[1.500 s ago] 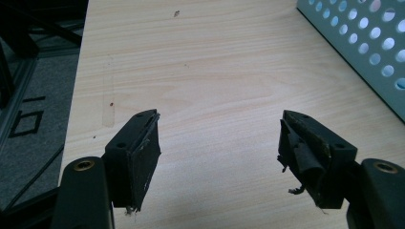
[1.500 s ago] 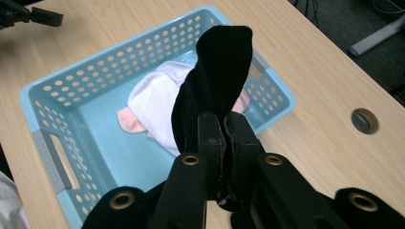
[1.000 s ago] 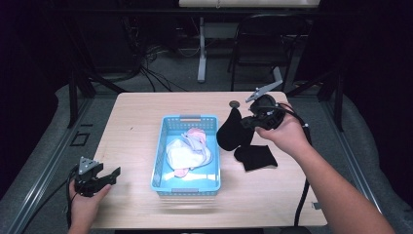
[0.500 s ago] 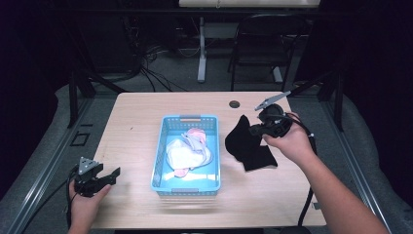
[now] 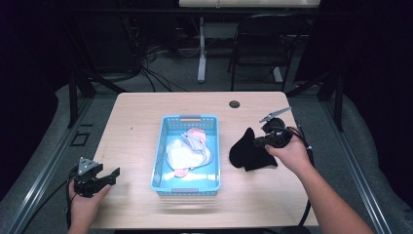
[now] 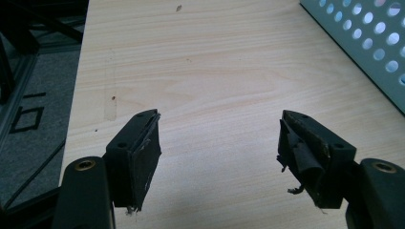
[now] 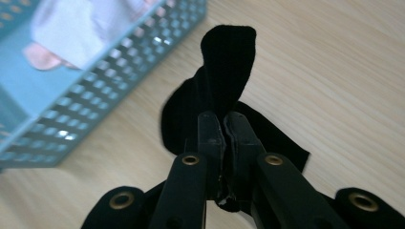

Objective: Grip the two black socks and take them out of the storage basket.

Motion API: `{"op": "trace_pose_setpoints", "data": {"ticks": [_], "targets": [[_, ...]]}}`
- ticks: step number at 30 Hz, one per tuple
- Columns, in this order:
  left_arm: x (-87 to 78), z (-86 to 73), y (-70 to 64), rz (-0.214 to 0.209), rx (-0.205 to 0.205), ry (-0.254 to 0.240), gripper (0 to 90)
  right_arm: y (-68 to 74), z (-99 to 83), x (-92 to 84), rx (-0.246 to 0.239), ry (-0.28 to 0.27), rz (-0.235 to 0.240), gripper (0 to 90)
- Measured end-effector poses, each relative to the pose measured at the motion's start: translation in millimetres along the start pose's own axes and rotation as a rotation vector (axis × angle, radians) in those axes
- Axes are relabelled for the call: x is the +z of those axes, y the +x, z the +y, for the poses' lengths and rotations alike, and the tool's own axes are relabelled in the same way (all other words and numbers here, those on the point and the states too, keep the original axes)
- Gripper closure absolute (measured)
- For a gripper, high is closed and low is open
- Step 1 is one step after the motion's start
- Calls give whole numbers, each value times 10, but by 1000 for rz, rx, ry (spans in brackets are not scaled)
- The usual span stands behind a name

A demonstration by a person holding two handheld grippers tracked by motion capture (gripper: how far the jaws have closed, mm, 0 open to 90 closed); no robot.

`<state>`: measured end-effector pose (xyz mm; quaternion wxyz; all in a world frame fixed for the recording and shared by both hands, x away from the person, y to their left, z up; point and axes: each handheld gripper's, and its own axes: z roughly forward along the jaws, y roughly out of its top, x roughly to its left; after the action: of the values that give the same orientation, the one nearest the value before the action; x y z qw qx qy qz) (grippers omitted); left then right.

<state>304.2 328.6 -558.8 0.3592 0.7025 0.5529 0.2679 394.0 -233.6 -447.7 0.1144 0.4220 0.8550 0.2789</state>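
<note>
1. High view: a light wooden table [image 5: 141,122] carries a blue perforated basket [image 5: 168,131] near its middle, with pale pink and white cloths [image 5: 189,150] lying in it. To the basket's right, a black sock [image 5: 246,153] rests on the tabletop, apart from the basket. The right gripper [image 5: 259,142] is at the sock's upper right edge, jaws pressed together on the fabric. The left gripper [image 5: 113,174] sits at the table's near left corner, well apart from the basket, with its jaws spread.

2. Left gripper view: the left gripper [image 6: 217,152] has its two black jaws standing wide apart over bare wood, with nothing between them. A corner of the basket wall [image 6: 363,43] shows at the upper right.

3. Right gripper view: the right gripper [image 7: 222,125] has its jaws clamped together, pinching the black sock [image 7: 224,71], whose fabric spreads over the tabletop ahead and under the jaws. The basket [image 7: 95,90] lies to the left, just beside the sock.
</note>
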Motion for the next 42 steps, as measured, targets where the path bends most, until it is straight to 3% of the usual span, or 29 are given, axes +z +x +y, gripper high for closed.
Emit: {"op": "trace_pose_setpoints", "data": {"ticks": [6, 8, 10, 14, 21, 25, 38, 42], "targets": [[0, 2, -3, -1, 2, 7, 309, -258, -217, 113, 101, -8, -38, 841], [1, 1, -3, -1, 2, 10, 309, -330, -269, 134, 123, 9, -57, 802], [5, -1, -5, -4, 0, 6, 309, -395, -328, 145, 150, -13, -72, 743], [8, -3, -5, -5, 1, 7, 309, -415, -371, 140, 160, -24, -107, 706], [4, -1, -4, -4, 1, 15, 309, -402, -375, 139, 175, -41, -88, 653], [5, -3, -3, -5, -1, 14, 309, -331, -348, 140, 161, -51, -84, 595], [10, -3, -12, -19, 4, 5, 327, 197, -270, 162, -5, -114, -89, 523], [9, -2, -8, -22, 2, 7, 328, 304, -269, 181, -32, -114, -88, 527]]}}
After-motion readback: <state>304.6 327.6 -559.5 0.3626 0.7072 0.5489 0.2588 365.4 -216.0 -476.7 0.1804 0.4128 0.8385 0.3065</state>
